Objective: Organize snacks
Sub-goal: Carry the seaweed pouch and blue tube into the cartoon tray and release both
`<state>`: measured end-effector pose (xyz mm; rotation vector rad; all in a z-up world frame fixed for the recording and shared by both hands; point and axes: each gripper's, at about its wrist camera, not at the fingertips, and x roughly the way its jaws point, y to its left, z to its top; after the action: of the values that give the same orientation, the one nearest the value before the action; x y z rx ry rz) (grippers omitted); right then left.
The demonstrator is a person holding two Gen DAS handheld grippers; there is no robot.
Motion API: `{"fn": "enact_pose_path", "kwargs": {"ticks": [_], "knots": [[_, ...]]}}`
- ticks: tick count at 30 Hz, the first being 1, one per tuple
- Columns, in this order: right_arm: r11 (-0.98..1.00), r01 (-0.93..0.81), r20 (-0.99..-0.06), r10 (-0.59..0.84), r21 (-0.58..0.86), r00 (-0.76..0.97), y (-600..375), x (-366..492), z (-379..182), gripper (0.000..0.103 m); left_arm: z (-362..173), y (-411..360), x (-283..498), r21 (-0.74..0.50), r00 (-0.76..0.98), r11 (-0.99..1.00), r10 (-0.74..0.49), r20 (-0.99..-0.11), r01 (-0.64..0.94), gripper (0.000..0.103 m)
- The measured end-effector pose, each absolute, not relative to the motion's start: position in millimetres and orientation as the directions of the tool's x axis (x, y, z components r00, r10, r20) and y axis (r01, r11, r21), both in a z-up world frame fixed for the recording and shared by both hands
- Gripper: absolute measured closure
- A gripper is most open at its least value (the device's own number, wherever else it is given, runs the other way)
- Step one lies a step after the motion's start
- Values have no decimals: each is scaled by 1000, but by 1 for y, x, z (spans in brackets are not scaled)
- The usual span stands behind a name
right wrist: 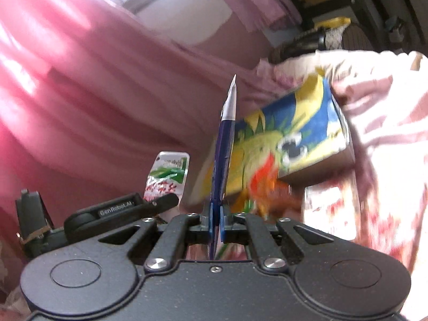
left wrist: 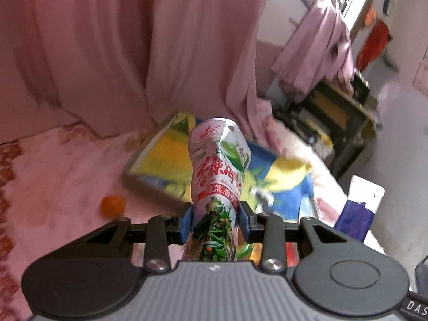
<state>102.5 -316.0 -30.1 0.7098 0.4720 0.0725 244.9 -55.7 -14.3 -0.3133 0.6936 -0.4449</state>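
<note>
Left to right in the left wrist view: an orange (left wrist: 112,206) is lying on the pink bedspread (left wrist: 61,165), well apart from the gripper. The left gripper (left wrist: 216,220) is clamping a seaweed pouch (left wrist: 218,176) by its lower part, jaws narrowed on it; the pouch is standing up between the fingers, its crumpled top leaning slightly. Behind it, a box (left wrist: 157,157) with a blue and yellow print is resting on the bed.

In the right wrist view, the right gripper (right wrist: 216,220) is pinching a thin blue packet (right wrist: 223,155) edge-on, jaws nearly closed on it. The packet is projecting straight ahead along the fingers, its silver tip pointing up. The box (right wrist: 307,123) is lying just behind and to the right.

Handling, as judged: both packs are probably light, soft foil and likely slippery. Gripping the flat sealed body low down appears secure; hard clamping may crush the contents.
</note>
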Motion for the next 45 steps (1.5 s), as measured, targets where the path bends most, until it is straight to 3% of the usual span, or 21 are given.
{"fn": "enact_pose_path", "kwargs": {"ticks": [9,13,19,29,39,41,43,45], "knots": [[712,148,-294,86,687,952,-366,165,-23,98,-25,-88,303,-458,708,843,-506,-492,284,64],[687,209,-322,38,696,946,-383,190,-37,98,-38,-93,322,-489,711,831,-512,-483,266,64],[676,288,-398,8,679,918,-391,213,-67,98,-70,-96,342,-506,677,833,-505,-535,222,64],[680,340,-484,25,649,875,-388,228,-95,93,-85,-119,339,-428,654,861,-493,-574,273,62],[664,388,-549,40,639,835,-390,223,-103,86,-77,-119,327,-409,655,873,-474,-588,265,44],[666,396,-558,36,632,829,-390,221,-101,76,-75,-118,323,-404,658,878,-465,-593,256,43],[667,401,-564,35,629,825,-390,216,-99,66,-71,-116,318,-408,656,876,-468,-592,257,35],[666,400,-563,37,630,826,-390,210,-96,62,-65,-114,311,-400,667,881,-459,-587,254,28]]}}
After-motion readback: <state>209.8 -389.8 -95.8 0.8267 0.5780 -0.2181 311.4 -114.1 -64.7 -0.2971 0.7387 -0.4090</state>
